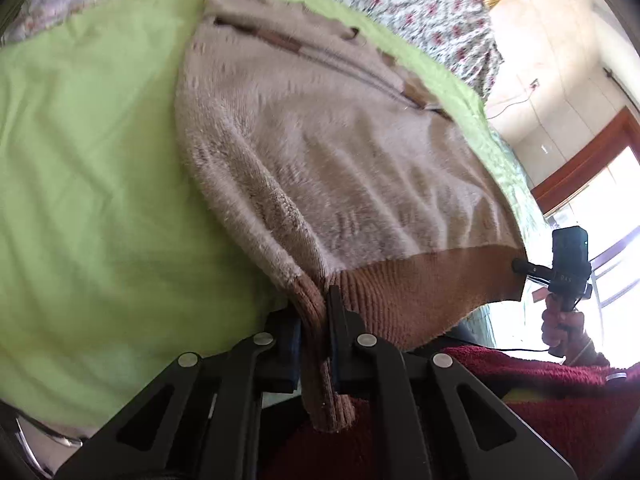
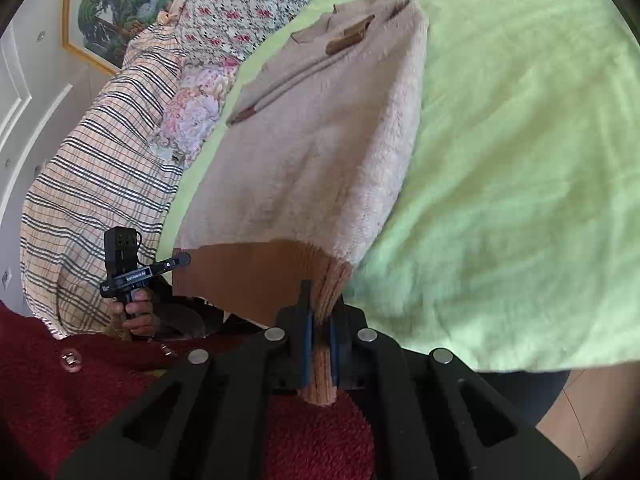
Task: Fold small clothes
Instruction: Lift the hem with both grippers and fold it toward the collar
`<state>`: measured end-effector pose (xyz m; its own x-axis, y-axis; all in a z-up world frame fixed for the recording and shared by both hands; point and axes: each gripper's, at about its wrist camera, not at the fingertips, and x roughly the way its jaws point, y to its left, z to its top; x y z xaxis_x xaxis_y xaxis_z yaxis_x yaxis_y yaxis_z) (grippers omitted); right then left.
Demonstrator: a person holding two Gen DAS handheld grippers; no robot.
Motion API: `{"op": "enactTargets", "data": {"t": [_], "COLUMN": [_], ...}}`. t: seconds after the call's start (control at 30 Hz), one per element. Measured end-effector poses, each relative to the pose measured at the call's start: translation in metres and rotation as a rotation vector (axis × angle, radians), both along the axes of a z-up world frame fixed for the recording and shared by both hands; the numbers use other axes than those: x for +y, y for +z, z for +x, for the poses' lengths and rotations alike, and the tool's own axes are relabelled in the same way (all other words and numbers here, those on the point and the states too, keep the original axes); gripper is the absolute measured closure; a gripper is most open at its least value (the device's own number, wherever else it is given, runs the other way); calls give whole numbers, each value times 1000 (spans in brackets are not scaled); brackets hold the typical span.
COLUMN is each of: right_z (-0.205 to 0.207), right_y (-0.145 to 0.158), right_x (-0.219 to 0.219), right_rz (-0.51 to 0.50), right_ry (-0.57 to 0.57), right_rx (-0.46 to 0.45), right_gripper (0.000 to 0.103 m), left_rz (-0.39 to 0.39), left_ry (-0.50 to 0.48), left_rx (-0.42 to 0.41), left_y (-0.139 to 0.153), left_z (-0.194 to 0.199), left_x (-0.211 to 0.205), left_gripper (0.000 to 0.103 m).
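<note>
One sweater (image 1: pixel 328 152), two claws (image 1: pixel 316 320) (image 2: pixel 320 320), one green sheet (image 1: pixel 92 184), one painting (image 2: pixel 116 4).

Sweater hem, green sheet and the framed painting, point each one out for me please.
sweater hem (image 1: pixel 420 292): left wrist view, on the brown ribbed band between the two held corners.
green sheet (image 2: pixel 520 200): right wrist view, on bare sheet right of the sweater.
framed painting (image 2: pixel 108 4): right wrist view, on the tree scene inside its gold frame.

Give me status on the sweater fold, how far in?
Done: the beige sweater looks narrowed lengthwise on the green sheet, its sides seemingly folded in. In hand: the left gripper and right gripper each pinch a corner of the brown ribbed hem, lifted. Left: carry the hem toward the collar, then flatten.
</note>
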<state>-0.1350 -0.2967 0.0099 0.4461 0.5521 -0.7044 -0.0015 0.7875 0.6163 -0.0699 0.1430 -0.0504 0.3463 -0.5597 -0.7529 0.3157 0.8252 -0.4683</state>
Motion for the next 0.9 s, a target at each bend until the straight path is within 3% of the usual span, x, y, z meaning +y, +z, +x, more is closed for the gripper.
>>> {"op": "enactTargets", "data": {"t": [0.27,0.43,0.7,0.8,0.9], "right_z": [12,43,145,193,241], "right_y": [41,71,109,106,96], "right_x": [-6,-13,-34,-47,-58], "right_rz": [129,164,110,87,54], "right_ry": [-23,-54,-139,-198,-246], "right_rx": [-155,-275,-438,-446,-418], "right_gripper": [96,96,96,96,96], "left_rz": [-126,-161,-186,-199,-158], "left_ry": [72,100,160,189,203], "left_rx": [-88,-203,-397,-398,-376], "left_y": [42,85,147,154,149], "left_z": [-6,17,121,178,235], "left_x": [22,29,22,11,-2], "left_gripper": [98,98,98,98,98]}}
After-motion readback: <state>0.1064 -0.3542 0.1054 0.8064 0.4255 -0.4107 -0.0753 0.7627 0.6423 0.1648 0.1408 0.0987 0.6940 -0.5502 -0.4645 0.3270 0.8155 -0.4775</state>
